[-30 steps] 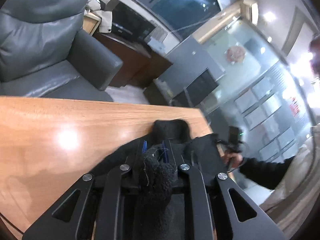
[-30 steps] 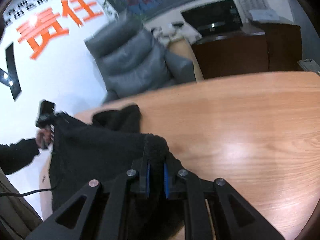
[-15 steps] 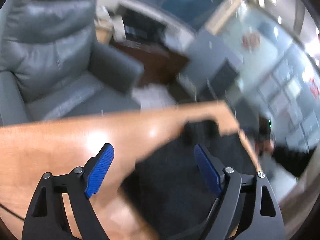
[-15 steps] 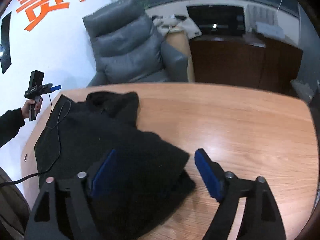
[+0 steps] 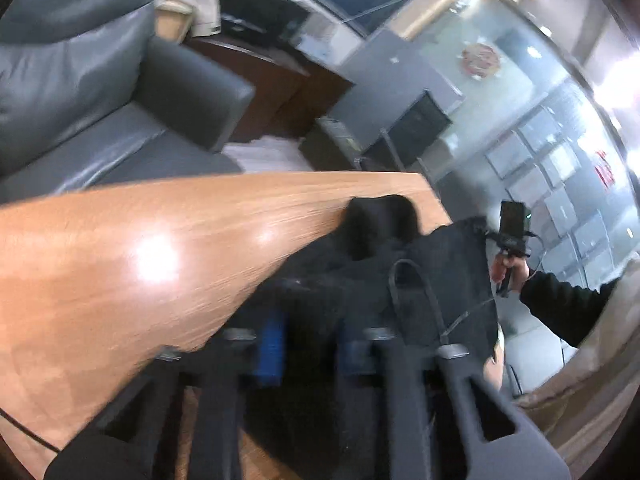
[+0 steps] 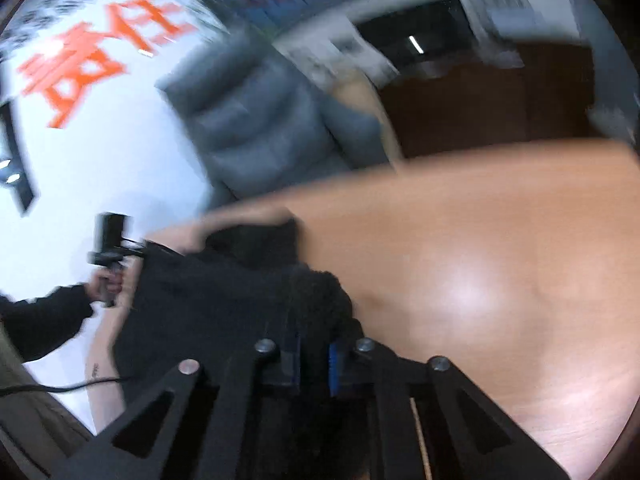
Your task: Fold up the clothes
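A black fleece garment [image 5: 436, 268] lies spread on the wooden table [image 5: 140, 256], its hood toward the far edge. It also shows in the right wrist view [image 6: 208, 312]. My left gripper [image 5: 310, 340] is closed on a fold of the black fabric between its blue pads. My right gripper [image 6: 314, 356] is closed on a bunched edge of the garment [image 6: 320, 292]. Both views are blurred by motion. In the left wrist view the other gripper [image 5: 512, 228] shows at the garment's far side, held by a hand.
A grey leather armchair [image 5: 80, 92] stands behind the table. Dark wooden cabinets [image 6: 480, 108] line the back wall. Bare tabletop [image 6: 500, 260] lies to the right of the garment. A thin black cable [image 5: 420, 292] runs across the fabric.
Both grippers were open above the garment half a second ago. Now both have come down and closed on the black fabric.
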Tool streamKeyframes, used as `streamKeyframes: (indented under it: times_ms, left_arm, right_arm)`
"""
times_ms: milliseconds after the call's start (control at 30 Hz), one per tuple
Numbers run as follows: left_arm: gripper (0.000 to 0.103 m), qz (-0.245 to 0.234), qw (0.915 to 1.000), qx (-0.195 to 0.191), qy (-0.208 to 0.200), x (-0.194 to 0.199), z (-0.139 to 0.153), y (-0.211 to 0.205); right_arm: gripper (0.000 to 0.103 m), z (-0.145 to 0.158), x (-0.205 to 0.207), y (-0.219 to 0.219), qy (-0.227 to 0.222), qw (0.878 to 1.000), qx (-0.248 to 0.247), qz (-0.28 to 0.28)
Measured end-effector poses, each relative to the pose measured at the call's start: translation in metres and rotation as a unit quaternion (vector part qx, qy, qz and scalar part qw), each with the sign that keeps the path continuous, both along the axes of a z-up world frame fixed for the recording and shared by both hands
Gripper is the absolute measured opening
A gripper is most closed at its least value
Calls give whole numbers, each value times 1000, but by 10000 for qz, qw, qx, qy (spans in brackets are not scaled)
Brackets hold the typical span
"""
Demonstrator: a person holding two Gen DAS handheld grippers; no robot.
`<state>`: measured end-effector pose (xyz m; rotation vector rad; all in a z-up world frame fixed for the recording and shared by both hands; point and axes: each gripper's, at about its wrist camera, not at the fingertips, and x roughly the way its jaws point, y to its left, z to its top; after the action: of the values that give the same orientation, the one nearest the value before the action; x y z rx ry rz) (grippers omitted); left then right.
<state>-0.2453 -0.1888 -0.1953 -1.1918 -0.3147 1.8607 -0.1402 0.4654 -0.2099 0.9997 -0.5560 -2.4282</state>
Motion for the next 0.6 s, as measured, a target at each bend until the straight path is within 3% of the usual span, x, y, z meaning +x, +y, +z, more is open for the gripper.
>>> streamKeyframes:
  times_ms: [67,167,333,433,533,600]
  left_arm:
    - [12,-126,9997,184,30,1,8,-1]
    - [11,-55,9988,491,56,3,15,-9]
    - [11,-9,9917,1164,549,18,53,-23]
    - [11,127,9932,991,592,4,45,-20]
    - [11,113,9992,344,168,-27,-1,5]
    - [11,106,9999,-59,28,-43,-26,22]
  right_arm:
    - [9,18,13,-5,285,9996,-47,48]
    - [9,3,16,4,-82,9998,151,-31]
    - [9,6,23,21,177,9995,134,-205]
    - [9,0,26,36,231,9989,114,-387]
    - [9,-46,8,43,-416,9973,436,-411]
    - [9,-64,-3,41,-616,9957,536,-435]
